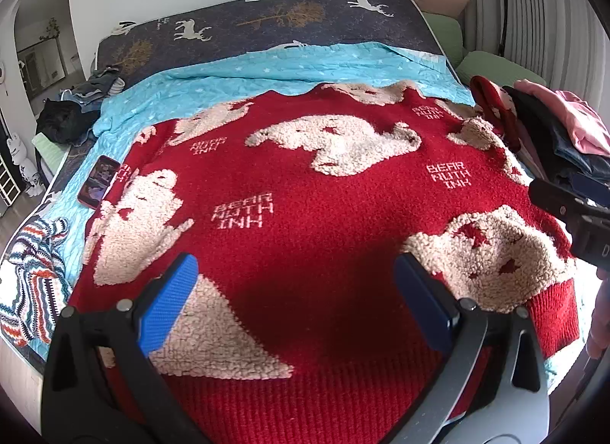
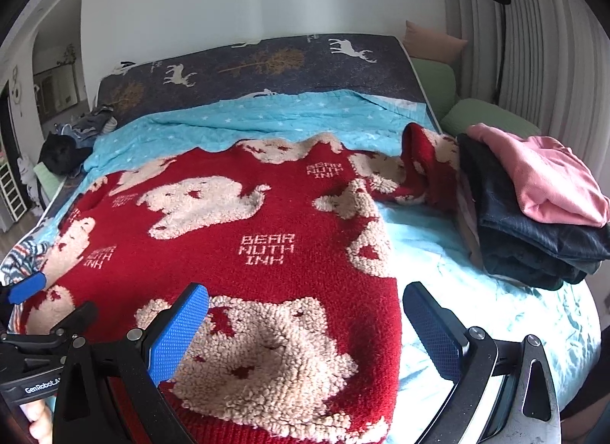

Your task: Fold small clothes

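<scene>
A red knit sweater (image 1: 305, 196) with cream fleecy bear shapes and "BEAR NUTH INK" lettering lies spread flat on a light blue quilt (image 1: 267, 66). It also shows in the right wrist view (image 2: 236, 222), with one sleeve (image 2: 423, 161) bunched at the far right. My left gripper (image 1: 297, 291) is open and empty, just above the sweater's ribbed hem. My right gripper (image 2: 305, 325) is open and empty over the sweater's lower right corner. The left gripper (image 2: 26, 287) shows at the left edge of the right wrist view.
A stack of folded clothes (image 2: 533, 207), pink on top of dark ones, sits on the bed's right side. A phone (image 1: 98, 180) lies on the quilt at the left. A striped crochet cloth (image 1: 34, 272) hangs off the left edge. Green cushions (image 2: 492, 116) lie behind.
</scene>
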`<state>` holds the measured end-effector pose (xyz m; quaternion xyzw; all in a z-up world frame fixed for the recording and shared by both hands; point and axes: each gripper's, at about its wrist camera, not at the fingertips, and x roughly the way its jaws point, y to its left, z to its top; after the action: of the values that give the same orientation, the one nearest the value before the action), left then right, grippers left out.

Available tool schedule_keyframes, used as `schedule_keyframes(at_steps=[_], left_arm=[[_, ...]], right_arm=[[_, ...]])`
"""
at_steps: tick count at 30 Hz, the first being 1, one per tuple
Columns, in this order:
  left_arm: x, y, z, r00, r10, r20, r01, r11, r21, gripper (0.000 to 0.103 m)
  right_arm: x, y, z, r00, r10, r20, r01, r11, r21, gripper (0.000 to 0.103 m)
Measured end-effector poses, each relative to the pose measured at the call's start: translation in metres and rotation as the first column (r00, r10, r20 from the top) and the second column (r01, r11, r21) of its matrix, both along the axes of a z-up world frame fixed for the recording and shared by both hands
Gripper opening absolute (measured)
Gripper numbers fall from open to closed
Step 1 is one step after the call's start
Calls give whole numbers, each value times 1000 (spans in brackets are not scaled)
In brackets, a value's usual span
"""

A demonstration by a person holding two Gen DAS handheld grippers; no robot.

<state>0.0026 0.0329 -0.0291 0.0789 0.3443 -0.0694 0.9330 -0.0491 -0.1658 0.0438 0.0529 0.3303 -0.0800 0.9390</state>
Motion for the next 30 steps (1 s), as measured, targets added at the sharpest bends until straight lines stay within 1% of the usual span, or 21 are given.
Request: schedule_keyframes(at_steps=[3, 5, 8, 9, 10, 11, 12, 13, 14, 15, 16, 17, 18, 19, 21, 23, 25, 26, 27, 29, 30], left_arm=[[2, 8, 2, 1000, 11, 9, -11, 1000, -4, 102], [3, 20, 5, 999, 33, 26, -33, 999, -1, 102], [6, 50, 8, 994, 98, 47, -98, 995, -1, 102], [7, 68, 9, 989, 142, 48, -142, 990, -2, 102], [9, 82, 9, 981, 186, 49, -186, 983, -3, 102], [10, 104, 8, 965, 257, 49, -257, 966, -3, 102], [10, 118, 7, 953, 301, 47, -301, 954, -1, 102], [13, 140, 4, 931, 363, 34, -364, 931, 6, 100], [15, 158, 0, 912, 410, 19, -410, 912, 17, 95], [17, 180, -6, 888, 460, -1, -460, 887, 34, 92], [20, 199, -12, 866, 500, -29, -498, 866, 50, 87], [24, 220, -21, 848, 526, -69, -523, 850, 63, 82], [28, 239, -30, 836, 536, -120, -532, 844, 64, 81], [31, 251, -37, 831, 533, -160, -530, 846, 61, 80], [39, 269, -50, 837, 499, -225, -502, 864, 49, 80], [47, 272, -59, 848, 469, -247, -467, 882, 68, 80], [57, 270, -66, 852, 461, -247, -450, 887, 102, 80], [61, 271, -68, 851, 460, -253, -449, 888, 105, 76], [67, 270, -72, 850, 454, -268, -447, 890, 89, 69], [75, 275, -76, 847, 429, -313, -441, 897, 34, 31], [79, 280, -78, 847, 404, -346, -436, 900, -16, 17]], right_arm=[[4, 3, 2, 1000, 9, -1, -9, 1000, 9, 102], [7, 6, 4, 1000, 23, -2, -23, 1000, 13, 100], [17, 21, 11, 997, 83, -8, -83, 997, 8, 88], [20, 27, 13, 995, 103, -11, -103, 995, 4, 82], [26, 37, 16, 989, 145, -17, -146, 989, -2, 75], [31, 46, 18, 983, 180, -24, -180, 984, -6, 72], [34, 53, 19, 978, 208, -31, -208, 978, -7, 63], [40, 66, 19, 967, 252, -46, -253, 967, -8, 57], [44, 75, 18, 957, 283, -57, -284, 959, -6, 55], [48, 87, 18, 946, 316, -68, -316, 949, -1, 55], [53, 102, 16, 931, 357, -80, -358, 934, 6, 55], [54, 109, 15, 922, 377, -85, -377, 926, 10, 55], [55, 119, 14, 911, 402, -91, -402, 915, 14, 55], [57, 130, 12, 899, 428, -98, -429, 903, 13, 55], [59, 148, 8, 879, 463, -112, -465, 885, 6, 55], [61, 157, 5, 870, 478, -122, -481, 877, 10, 55], [63, 161, 2, 867, 480, -136, -481, 876, 24, 55], [66, 162, 0, 866, 478, -146, -479, 877, 37, 55], [68, 162, -1, 864, 479, -154, -478, 877, 48, 56], [74, 164, -2, 852, 494, -174, -486, 870, 89, 56], [78, 167, -1, 840, 511, -185, -497, 860, 117, 56]])
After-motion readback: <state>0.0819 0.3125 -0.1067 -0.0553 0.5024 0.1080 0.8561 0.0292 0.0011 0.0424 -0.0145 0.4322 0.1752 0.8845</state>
